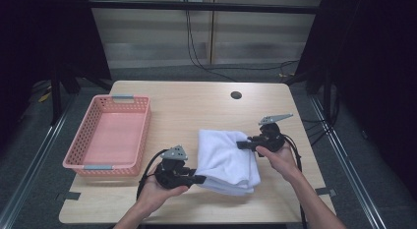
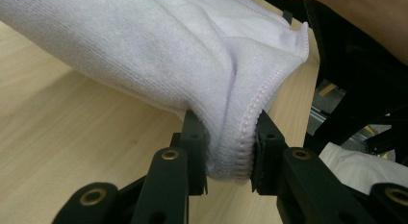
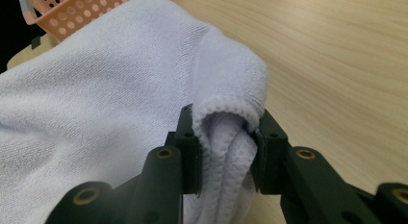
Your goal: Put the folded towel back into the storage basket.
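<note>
Towel [image 1: 226, 160]: white terry cloth, folded, lying near the front edge of the desk [image 1: 196, 103], right of centre; light, soft and limp by my judgement, so it should sag wherever I do not support it.
Left gripper [image 1: 200, 179]: I have it clenched on a stitched hem at the towel's near-left corner.
Right gripper [image 1: 242, 145]: I have it pinching a bunched fold at the towel's far-right corner.
Best hold: thick hems and folded edges, taken deep between the jaws; a single layer might slip.
Basket [image 1: 142, 133]: pink, by the desk's left edge, apart from the towel.
</note>
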